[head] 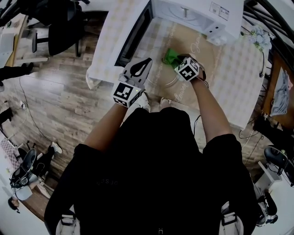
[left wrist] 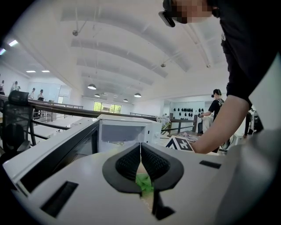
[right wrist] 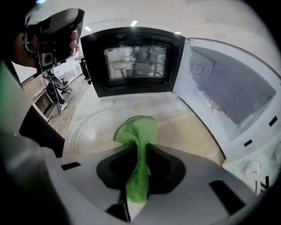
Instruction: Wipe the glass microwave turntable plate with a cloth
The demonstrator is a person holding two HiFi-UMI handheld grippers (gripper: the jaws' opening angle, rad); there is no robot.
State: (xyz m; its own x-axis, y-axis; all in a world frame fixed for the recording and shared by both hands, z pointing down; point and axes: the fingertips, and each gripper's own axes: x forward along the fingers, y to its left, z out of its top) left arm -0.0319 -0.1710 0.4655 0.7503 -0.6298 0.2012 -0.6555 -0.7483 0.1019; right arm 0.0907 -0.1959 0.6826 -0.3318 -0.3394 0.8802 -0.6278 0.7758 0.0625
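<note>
The clear glass turntable plate [head: 158,75] lies flat on the table in front of the open microwave, and in the right gripper view the glass plate [right wrist: 88,127] shows as a faint ring. My right gripper [head: 181,62] is shut on a green cloth [head: 171,57]. In its own view the cloth [right wrist: 136,129] hangs out of the right gripper [right wrist: 140,147] and bunches onto the plate. My left gripper [head: 148,61] hovers shut just left of the plate, tilted upward. In the left gripper view the jaws of the left gripper [left wrist: 140,151] meet with nothing between them.
A white microwave [head: 197,13] stands at the back of the table, its door [head: 133,39] swung open to the left. The table [head: 239,73] has a pale patterned cover. Wooden floor, chairs and cables lie to the left.
</note>
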